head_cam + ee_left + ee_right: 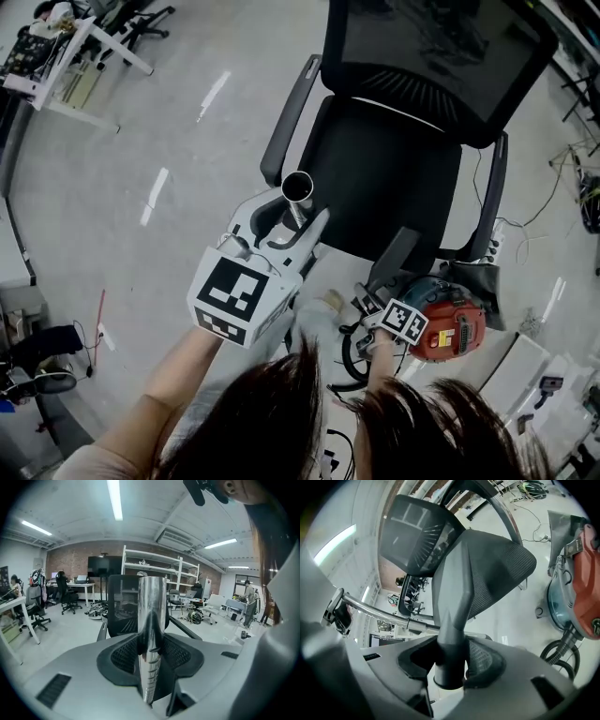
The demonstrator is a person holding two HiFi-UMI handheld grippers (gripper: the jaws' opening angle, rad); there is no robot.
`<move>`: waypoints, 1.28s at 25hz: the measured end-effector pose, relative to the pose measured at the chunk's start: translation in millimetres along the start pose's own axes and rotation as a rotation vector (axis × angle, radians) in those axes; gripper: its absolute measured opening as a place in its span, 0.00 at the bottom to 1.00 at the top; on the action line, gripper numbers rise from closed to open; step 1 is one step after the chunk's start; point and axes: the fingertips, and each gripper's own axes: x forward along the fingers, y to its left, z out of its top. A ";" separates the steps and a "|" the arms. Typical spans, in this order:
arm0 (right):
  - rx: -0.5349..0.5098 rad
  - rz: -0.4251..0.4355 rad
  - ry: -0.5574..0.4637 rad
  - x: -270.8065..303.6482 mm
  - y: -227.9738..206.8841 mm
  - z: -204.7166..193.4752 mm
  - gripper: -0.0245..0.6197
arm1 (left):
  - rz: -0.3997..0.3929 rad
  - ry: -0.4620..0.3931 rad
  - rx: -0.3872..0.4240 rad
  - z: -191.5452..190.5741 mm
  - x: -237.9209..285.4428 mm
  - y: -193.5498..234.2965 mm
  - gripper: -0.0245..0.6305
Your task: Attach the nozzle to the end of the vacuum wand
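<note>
The vacuum wand (298,190) is mirror-bright silver, and the nozzle (452,606) is matte dark grey. The left gripper (283,230) and right gripper (451,662) are pale grey with black mesh-patterned pads (119,656). Each cube (232,292) carries black-and-white square markers. At the lower right of the head view, the vacuum cleaner (452,323) is red over teal. The office chair (394,178) is black and the floor (141,122) light grey.

Left gripper (284,228) holds wand (298,190) near chair (394,178)

no legible text, no readable labels or numbers
</note>
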 end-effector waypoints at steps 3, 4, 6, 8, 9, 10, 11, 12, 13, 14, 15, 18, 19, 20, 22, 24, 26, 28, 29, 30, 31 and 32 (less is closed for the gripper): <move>0.002 0.008 -0.003 -10.5 11.3 -1.7 0.32 | -0.005 0.008 0.013 2.3 -2.8 -7.7 0.28; 0.003 0.012 -0.004 -13.6 15.2 -2.3 0.32 | -0.006 0.011 0.015 2.7 -4.0 -9.8 0.28; 0.001 0.017 -0.006 -19.5 23.3 -2.5 0.32 | -0.008 0.016 0.019 3.7 -6.7 -13.6 0.28; -0.009 0.021 -0.008 -24.8 31.6 -1.0 0.32 | -0.011 0.018 0.022 4.7 -9.5 -17.2 0.28; -0.015 0.023 -0.009 -27.4 35.9 0.3 0.32 | -0.012 0.019 0.024 5.0 -10.9 -19.0 0.28; -0.021 0.027 -0.011 -30.1 40.3 1.8 0.32 | -0.014 0.020 0.026 5.3 -12.2 -20.9 0.28; -0.026 0.030 -0.012 -33.0 44.9 3.6 0.32 | -0.014 0.022 0.028 5.5 -13.3 -22.7 0.28; -0.030 0.034 -0.015 -36.0 49.8 5.5 0.32 | -0.014 0.025 0.030 5.8 -14.4 -24.2 0.28; -0.033 0.037 -0.017 -39.1 55.0 7.3 0.32 | -0.013 0.029 0.030 6.1 -15.6 -25.4 0.28; -0.036 0.041 -0.021 -42.5 60.4 9.1 0.32 | -0.012 0.033 0.030 6.4 -16.9 -26.6 0.28; -0.039 0.045 -0.025 -46.1 65.9 10.6 0.32 | -0.011 0.037 0.029 6.6 -18.3 -27.9 0.28; -0.049 0.059 -0.041 -55.9 81.6 14.2 0.32 | -0.009 0.047 0.030 6.4 -22.4 -30.8 0.28; -0.049 0.064 -0.047 -58.7 86.6 14.9 0.32 | -0.009 0.051 0.030 6.2 -23.6 -31.3 0.28; -0.048 0.069 -0.052 -61.4 91.3 15.4 0.32 | -0.009 0.054 0.030 5.9 -24.8 -31.8 0.28; -0.048 0.078 -0.064 -66.9 100.3 16.2 0.32 | -0.012 0.058 0.031 6.0 -27.2 -33.7 0.28; -0.048 0.088 -0.075 -72.4 109.7 16.8 0.32 | -0.016 0.061 0.034 6.7 -29.9 -36.1 0.28; -0.049 0.097 -0.086 -78.1 120.3 17.2 0.32 | -0.019 0.067 0.035 7.5 -32.4 -37.7 0.28; -0.046 0.108 -0.097 -83.9 131.0 17.7 0.32 | -0.024 0.072 0.036 8.1 -34.5 -39.3 0.28; -0.044 0.114 -0.104 -86.8 136.3 18.0 0.32 | -0.027 0.074 0.038 8.4 -35.6 -40.4 0.28; -0.043 0.120 -0.111 -89.8 141.5 18.2 0.32 | -0.031 0.076 0.040 8.6 -37.0 -41.7 0.28; -0.042 0.126 -0.118 -92.8 146.5 18.1 0.32 | -0.034 0.079 0.041 8.5 -38.6 -42.8 0.28; -0.041 0.132 -0.127 -95.6 151.4 17.9 0.32 | -0.038 0.082 0.042 8.3 -40.4 -43.5 0.28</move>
